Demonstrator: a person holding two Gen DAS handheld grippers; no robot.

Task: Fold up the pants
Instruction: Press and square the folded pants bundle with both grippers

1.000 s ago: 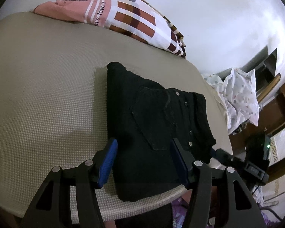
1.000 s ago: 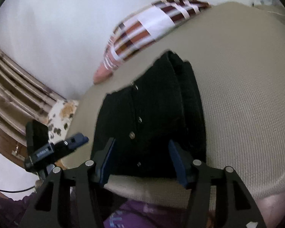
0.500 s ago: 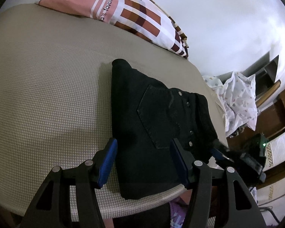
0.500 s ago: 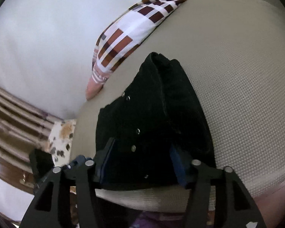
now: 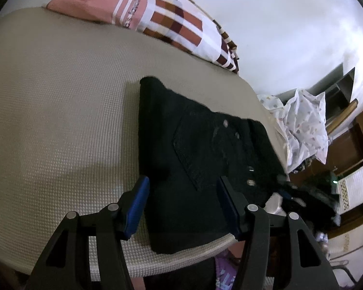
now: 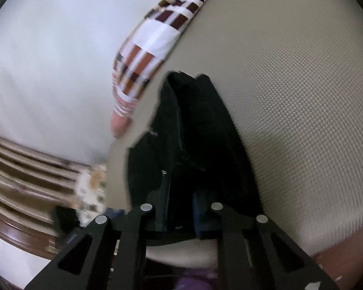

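The black pants (image 5: 193, 159) lie folded into a compact rectangle on the beige mattress (image 5: 55, 120), near its front edge. My left gripper (image 5: 182, 205) is open, its blue pads apart just above the near end of the pants, holding nothing. In the right wrist view the pants (image 6: 196, 133) fill the middle, and my right gripper (image 6: 179, 215) has its fingers narrowed around the near waistband edge; the dark cloth sits between the pads. The view is blurred.
A striped pink, white and brown pillow (image 5: 162, 21) lies at the far side of the mattress by the white wall. A white spotted cloth (image 5: 302, 125) and wooden furniture stand to the right. The person's purple clothing (image 5: 225, 273) shows below the mattress edge.
My right gripper has moved in onto the near edge of the pants and its fingers have come together on the cloth. My left gripper has stayed open, shifting only slightly.
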